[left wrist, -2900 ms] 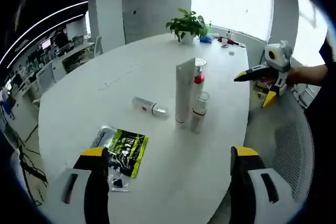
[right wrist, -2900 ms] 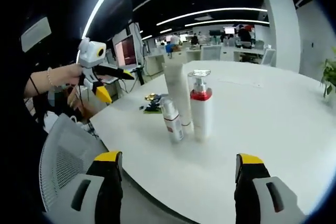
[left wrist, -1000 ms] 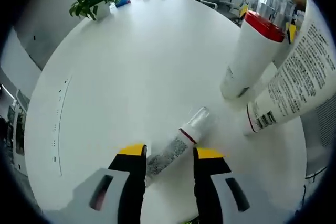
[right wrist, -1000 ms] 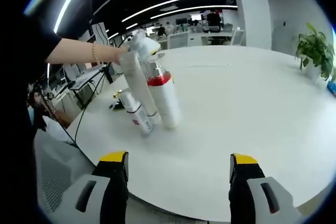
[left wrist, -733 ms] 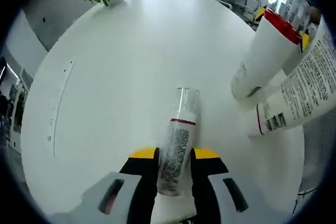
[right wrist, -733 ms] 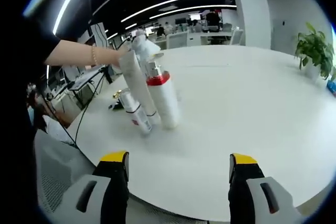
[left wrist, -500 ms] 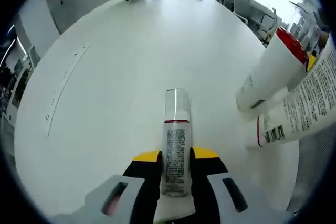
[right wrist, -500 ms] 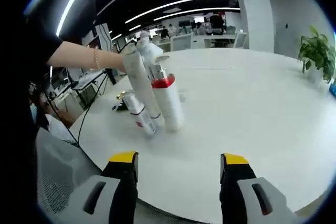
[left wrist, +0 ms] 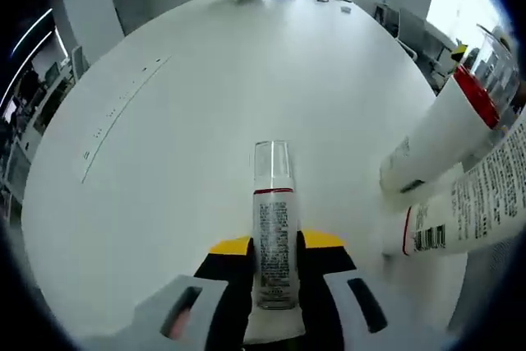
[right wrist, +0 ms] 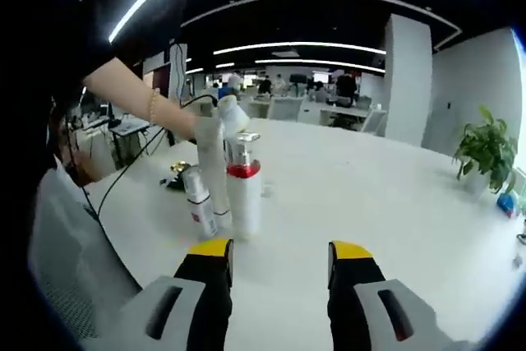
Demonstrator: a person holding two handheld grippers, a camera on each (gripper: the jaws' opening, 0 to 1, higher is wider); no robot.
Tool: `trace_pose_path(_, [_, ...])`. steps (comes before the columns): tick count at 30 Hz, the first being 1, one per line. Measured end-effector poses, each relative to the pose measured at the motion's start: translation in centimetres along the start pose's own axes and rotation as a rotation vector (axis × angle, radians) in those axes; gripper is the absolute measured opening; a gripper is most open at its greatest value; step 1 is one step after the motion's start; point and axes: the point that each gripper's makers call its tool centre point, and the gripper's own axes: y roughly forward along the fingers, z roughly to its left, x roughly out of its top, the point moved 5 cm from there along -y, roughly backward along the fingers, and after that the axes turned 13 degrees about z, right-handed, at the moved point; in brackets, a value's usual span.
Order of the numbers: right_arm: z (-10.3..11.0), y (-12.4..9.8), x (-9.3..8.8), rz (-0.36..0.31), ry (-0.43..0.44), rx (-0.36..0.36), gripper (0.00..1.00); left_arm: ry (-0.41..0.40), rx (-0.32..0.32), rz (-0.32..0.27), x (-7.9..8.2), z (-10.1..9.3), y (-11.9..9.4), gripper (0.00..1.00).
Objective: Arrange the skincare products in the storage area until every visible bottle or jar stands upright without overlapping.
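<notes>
Small bottle (left wrist: 274, 228) lifted off table, clamped in left hand-held gripper (left wrist: 275, 251)

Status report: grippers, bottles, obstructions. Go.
Left gripper shut on small clear-capped spray bottle. Right gripper open, holding nothing. Red-collared pump bottle and white tube upright, close alongside.

A small clear spray bottle (left wrist: 274, 228) with a transparent cap, a red band and fine print on its label points away along the white bench (left wrist: 164, 145), lifted off it. To its right a white pump bottle (left wrist: 444, 133) with a red collar and a white tube (left wrist: 472, 207) with a barcode stand side by side. Another small spray bottle (right wrist: 197, 201) stands upright just beside them.
</notes>
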Motion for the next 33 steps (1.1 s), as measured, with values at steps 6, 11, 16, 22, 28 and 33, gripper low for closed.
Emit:
trace_pose_path(6, [0.6,-0.1,1.0,0.002,0.002,0.051,0.47,-0.226,-0.082,-0.125,-1.2,-0.2,-1.2,0.24])
trace_pose_path(11, [2.5,0.3,2.5,-0.018,0.044,0.171,0.4,-0.379,-0.099,-0.26,-2.3,0.5,-3.9,0.24])
trace_pose_path(16, [3.8,0.3,5.4,-0.143,0.149,0.289,0.45,-0.517,-0.135,-0.405,-3.7,1.6,-7.9,0.24])
trace_pose_path(22, [5.6,-0.1,7.8,-0.212,0.223,0.42,0.42,-0.586,-0.17,-0.566,-4.4,-0.9,-13.2,0.24])
trace_pose_path(28, [6.8,-0.8,9.4,-0.222,0.266,0.501,0.4,-0.598,-0.211,-0.748,-4.3,-3.3,-18.4,0.24])
trace_pose_path(33, [7.9,-2.3,11.5,-0.277,0.293,0.564,0.41,-0.58,-0.25,-0.829,-3.7,-7.0,-22.0,0.24])
